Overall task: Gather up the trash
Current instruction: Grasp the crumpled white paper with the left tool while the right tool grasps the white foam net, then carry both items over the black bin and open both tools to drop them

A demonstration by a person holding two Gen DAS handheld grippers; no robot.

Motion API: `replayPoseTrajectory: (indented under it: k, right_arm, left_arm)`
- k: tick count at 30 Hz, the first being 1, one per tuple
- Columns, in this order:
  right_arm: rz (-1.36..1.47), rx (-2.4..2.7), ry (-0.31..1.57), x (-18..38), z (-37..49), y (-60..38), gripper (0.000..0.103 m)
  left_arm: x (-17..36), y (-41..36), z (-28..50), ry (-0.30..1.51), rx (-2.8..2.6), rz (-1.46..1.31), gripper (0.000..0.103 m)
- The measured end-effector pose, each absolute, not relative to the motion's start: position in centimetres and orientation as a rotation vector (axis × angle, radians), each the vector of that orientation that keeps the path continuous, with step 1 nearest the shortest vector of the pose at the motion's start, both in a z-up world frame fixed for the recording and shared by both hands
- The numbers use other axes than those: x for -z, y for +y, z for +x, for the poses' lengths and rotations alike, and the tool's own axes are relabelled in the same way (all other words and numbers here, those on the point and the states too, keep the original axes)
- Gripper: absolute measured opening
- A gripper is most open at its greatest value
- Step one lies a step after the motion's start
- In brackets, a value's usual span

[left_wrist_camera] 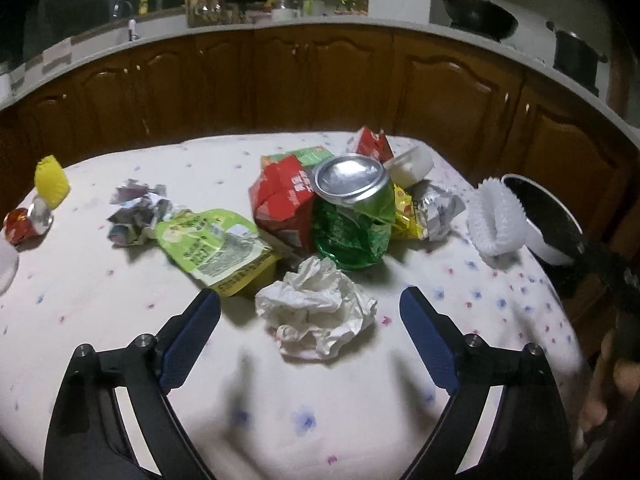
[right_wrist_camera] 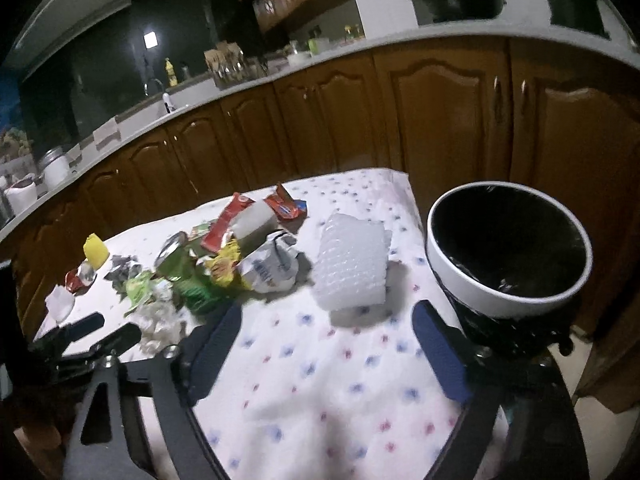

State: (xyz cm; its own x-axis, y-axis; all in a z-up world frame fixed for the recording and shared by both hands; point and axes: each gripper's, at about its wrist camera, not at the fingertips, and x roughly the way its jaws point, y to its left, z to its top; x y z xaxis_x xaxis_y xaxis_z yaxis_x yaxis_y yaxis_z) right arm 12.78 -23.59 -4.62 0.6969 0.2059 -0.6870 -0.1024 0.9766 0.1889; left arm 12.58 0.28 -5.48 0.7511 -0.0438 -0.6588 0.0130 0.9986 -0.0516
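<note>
Dark wooden cabinets (left_wrist_camera: 320, 76) under a pale countertop (left_wrist_camera: 360, 26) curve behind a table covered with a flower-printed white tablecloth (left_wrist_camera: 280, 420).

Left gripper (left_wrist_camera: 310, 306): jaws spread wide, holding nothing. A crumpled white tissue (left_wrist_camera: 316, 312) lies on the cloth between and just ahead of the fingertips, touching neither. Bare cloth extends from the tissue to the near table edge.

Trash cluster, centre of table: a crushed green can (left_wrist_camera: 352, 216) stands against a red carton (left_wrist_camera: 280, 204); a green-yellow pouch (left_wrist_camera: 216, 248) lies left of them, with crumpled paper (left_wrist_camera: 136, 216) beyond it. A yellow cup (left_wrist_camera: 52, 180) and a red wrapper (left_wrist_camera: 20, 224) sit near the left edge. Printing on the packages is visible but too blurred to read.

Right gripper (right_wrist_camera: 326, 320): jaws spread wide, holding nothing. A piece of white bubble wrap (right_wrist_camera: 352, 264) lies just ahead of the fingertips, near the right table edge. Open cloth lies between the fingers and the wrap.

A white-rimmed bin (right_wrist_camera: 508, 300) with a black liner stands beside the right edge of the table, just right of the right gripper.
</note>
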Motion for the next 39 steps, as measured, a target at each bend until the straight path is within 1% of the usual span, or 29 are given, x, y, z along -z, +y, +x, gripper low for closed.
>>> replayPoseTrajectory:
  k: [1,4,6,8,9,10,11,12,13,14,15,16,17,19,22,30,39]
  right_arm:
    - [0.146,-0.171,0.796,4.9,13.5,-23.7,0.084]
    - [0.153,-0.169,0.835,5.9,15.5,-24.1,0.08]
    - [0.152,-0.169,0.869,6.8,16.6,-24.1,0.076]
    - [0.159,-0.17,0.905,7.9,17.5,-24.2,0.067]
    - [0.167,-0.173,0.918,8.2,17.8,-24.2,0.056]
    - [0.178,-0.178,0.929,8.6,18.2,-24.3,0.052]
    - [0.188,-0.184,0.937,8.9,18.3,-24.4,0.051]
    - [0.206,-0.196,0.935,9.0,18.4,-24.5,0.044]
    - [0.222,-0.208,0.925,8.9,18.2,-24.6,0.037]
    - [0.229,-0.217,0.916,8.7,18.0,-24.6,0.032]
    - [0.234,-0.225,0.907,8.5,17.8,-24.6,0.024]
    - [0.241,-0.236,0.898,8.3,17.5,-24.7,0.021]
    - [0.245,-0.242,0.896,8.1,17.3,-24.6,0.02]
    - [0.249,-0.252,0.883,7.6,16.5,-24.6,0.016]
    - [0.266,-0.269,0.867,6.9,15.6,-24.7,0.015]
    - [0.275,-0.263,0.818,4.7,13.7,-25.8,0.015]
    - [0.275,-0.18,0.773,2.6,12.6,-29.7,0.015]
  left_arm:
    - [5.7,0.2,12.9,0.73,0.037,-0.037,0.091]
    - [6.4,0.1,13.5,0.754,0.056,-0.037,0.082]
    - [6.8,0.0,13.9,0.772,0.063,-0.035,0.069]
    - [7.0,0.1,14.2,0.778,0.068,-0.042,0.064]
    - [6.9,0.2,14.2,0.775,0.072,-0.044,0.057]
    - [6.9,0.2,14.2,0.772,0.086,-0.048,0.052]
    - [6.8,0.2,14.2,0.771,0.097,-0.051,0.044]
    - [6.6,0.3,14.0,0.769,0.103,-0.052,0.039]
    - [6.4,0.2,13.7,0.762,0.115,-0.052,0.036]
    - [6.4,0.2,13.5,0.76,0.124,-0.05,0.03]
    - [6.3,0.1,13.3,0.759,0.133,-0.048,0.025]
    - [6.3,0.1,13.1,0.757,0.142,-0.048,0.023]
    - [6.2,0.2,12.7,0.755,0.155,-0.049,0.004]
    - [6.0,0.3,12.4,0.758,0.171,-0.066,0.002]
    - [5.1,0.1,11.8,0.742,0.194,-0.084,0.002]
    - [2.7,-2.6,11.5,0.688,0.279,-0.072,0.002]
    - [0.9,-8.6,13.4,0.653,0.398,-0.029,0.002]
